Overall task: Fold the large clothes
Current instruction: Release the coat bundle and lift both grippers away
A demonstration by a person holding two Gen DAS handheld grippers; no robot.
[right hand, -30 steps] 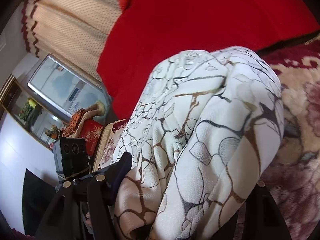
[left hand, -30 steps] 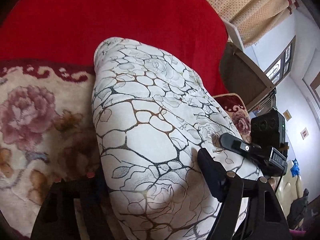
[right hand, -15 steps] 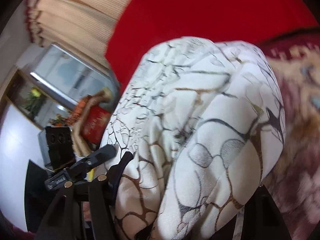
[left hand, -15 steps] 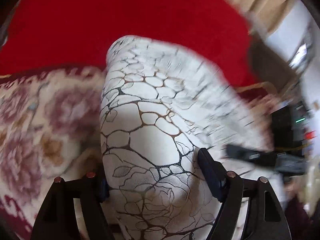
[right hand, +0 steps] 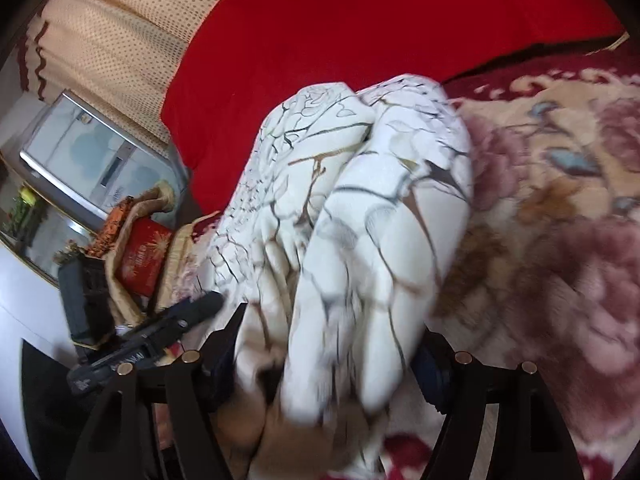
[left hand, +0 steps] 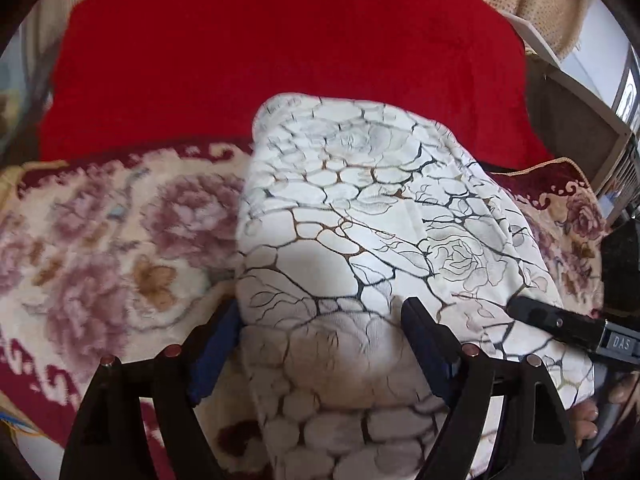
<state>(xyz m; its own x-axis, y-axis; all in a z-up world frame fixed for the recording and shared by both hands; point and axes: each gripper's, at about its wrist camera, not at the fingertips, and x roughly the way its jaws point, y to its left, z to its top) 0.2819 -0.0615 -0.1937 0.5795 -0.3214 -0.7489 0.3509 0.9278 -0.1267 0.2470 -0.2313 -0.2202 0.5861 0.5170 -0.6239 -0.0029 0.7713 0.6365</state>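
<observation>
Behind everything, a red blanket (left hand: 280,52) covered the far part of the bed, with a floral blanket (left hand: 100,248) spread nearer and beige curtains (right hand: 112,40) beyond. A red box (right hand: 140,256) sat in clutter at the bedside. Both claws angled downward over the bed. The left claw (left hand: 320,344) was opening, its jaws on either side of the white garment (left hand: 360,220). The right claw (right hand: 324,348) was opening too, with bunched folds between its jaws. That garment, white with dark crackle lines and rose outlines, lay folded on the floral blanket.
</observation>
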